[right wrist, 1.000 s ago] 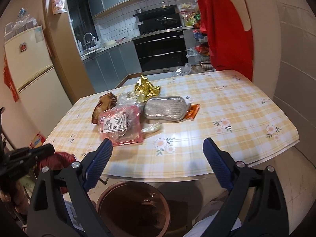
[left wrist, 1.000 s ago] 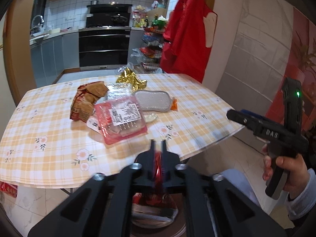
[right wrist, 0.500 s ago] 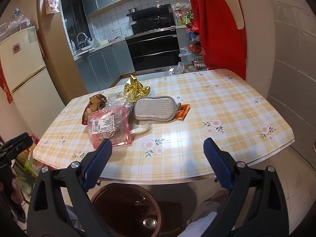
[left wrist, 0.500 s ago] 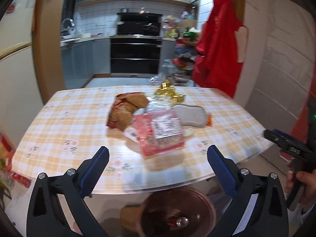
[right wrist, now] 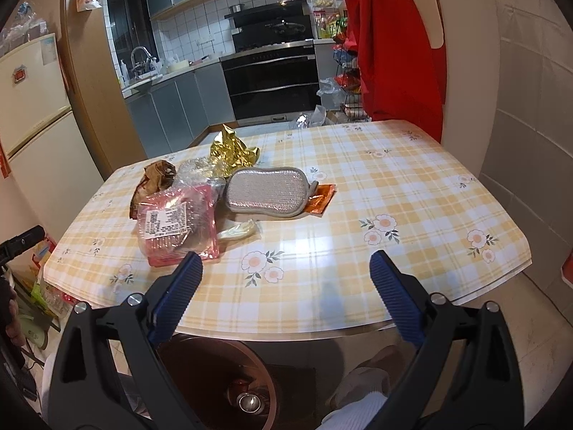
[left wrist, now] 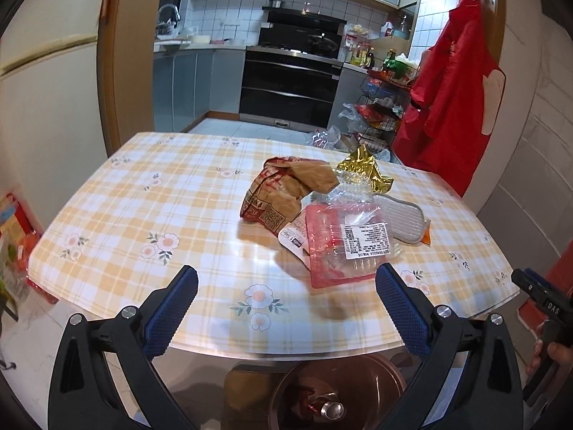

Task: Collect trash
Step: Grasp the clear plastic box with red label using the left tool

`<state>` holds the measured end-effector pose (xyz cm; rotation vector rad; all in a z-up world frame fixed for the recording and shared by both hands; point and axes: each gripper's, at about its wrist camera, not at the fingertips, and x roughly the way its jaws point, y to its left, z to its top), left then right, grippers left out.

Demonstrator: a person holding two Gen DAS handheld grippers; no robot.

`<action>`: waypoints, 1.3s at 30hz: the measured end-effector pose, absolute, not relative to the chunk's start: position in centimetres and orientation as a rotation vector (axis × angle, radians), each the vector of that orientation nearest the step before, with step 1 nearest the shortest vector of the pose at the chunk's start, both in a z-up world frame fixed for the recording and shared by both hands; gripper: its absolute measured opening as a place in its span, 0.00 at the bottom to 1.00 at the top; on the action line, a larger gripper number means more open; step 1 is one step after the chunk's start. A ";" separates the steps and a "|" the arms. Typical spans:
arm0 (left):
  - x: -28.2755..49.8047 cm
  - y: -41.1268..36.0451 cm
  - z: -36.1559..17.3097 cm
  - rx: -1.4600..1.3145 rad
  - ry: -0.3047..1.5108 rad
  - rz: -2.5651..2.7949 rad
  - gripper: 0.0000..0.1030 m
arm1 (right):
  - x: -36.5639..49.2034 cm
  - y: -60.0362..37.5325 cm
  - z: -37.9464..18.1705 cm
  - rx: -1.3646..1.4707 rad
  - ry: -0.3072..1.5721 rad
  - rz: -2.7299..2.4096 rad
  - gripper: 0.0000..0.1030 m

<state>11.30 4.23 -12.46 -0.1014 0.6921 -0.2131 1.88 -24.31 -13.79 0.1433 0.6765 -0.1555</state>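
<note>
Trash lies in a heap on the checked table (left wrist: 150,215): a brown paper bag (left wrist: 286,190), a pink plastic tray (left wrist: 340,247) with a white label, gold foil (left wrist: 365,172), a grey pad (left wrist: 401,215) and an orange sachet (left wrist: 426,238). My left gripper (left wrist: 285,279) is open and empty over the table's near edge, short of the tray. Below it stands a brown bin (left wrist: 394,383) holding a can and a red wrapper. In the right wrist view my right gripper (right wrist: 285,265) is open and empty, with the tray (right wrist: 179,229), pad (right wrist: 268,191) and foil (right wrist: 232,154) ahead to its left.
A whitish wrapper (right wrist: 240,231) lies beside the tray, and crumpled clear film (right wrist: 197,172) behind it. The bin (right wrist: 186,365) sits on the floor under the table's near edge. A fridge (right wrist: 28,107) is on the left, a red garment (right wrist: 394,53) on the right wall, kitchen units behind.
My left gripper was shut on a red wrapper over the bin; it opened, the wrapper now lies in the bin, and the gripper swung to face the table. The right gripper edged slightly closer.
</note>
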 end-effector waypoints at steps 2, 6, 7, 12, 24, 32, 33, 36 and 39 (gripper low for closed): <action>12.3 3.5 -13.4 -0.097 0.717 -0.228 0.94 | 2.5 -24.5 -14.3 0.146 0.688 -0.155 0.90; 14.1 1.9 -15.2 -0.095 0.744 -0.284 0.94 | 4.1 -24.9 -16.1 0.145 0.726 -0.159 0.90; 14.7 1.4 -15.8 -0.105 0.756 -0.312 0.94 | 4.5 -25.1 -16.5 0.146 0.734 -0.161 0.90; 18.9 -0.5 -19.1 -0.169 0.864 -0.411 0.94 | 6.6 -25.9 -18.4 0.148 0.774 -0.172 0.90; 27.9 -1.7 -23.5 -0.319 0.957 -0.487 0.94 | 10.3 -27.1 -21.2 0.135 0.831 -0.180 0.90; 29.5 -3.3 -24.5 -0.302 0.986 -0.547 0.88 | 11.6 -27.1 -22.3 0.121 0.855 -0.170 0.90; 29.6 -3.3 -24.5 -0.305 0.988 -0.550 0.88 | 11.7 -27.1 -22.4 0.117 0.857 -0.168 0.90; 29.9 -3.3 -24.4 -0.321 0.991 -0.587 0.74 | 12.0 -26.8 -22.3 0.108 0.858 -0.160 0.90; 29.5 -3.3 -23.4 -0.300 0.966 -0.605 0.57 | 12.3 -26.7 -22.1 0.103 0.851 -0.154 0.90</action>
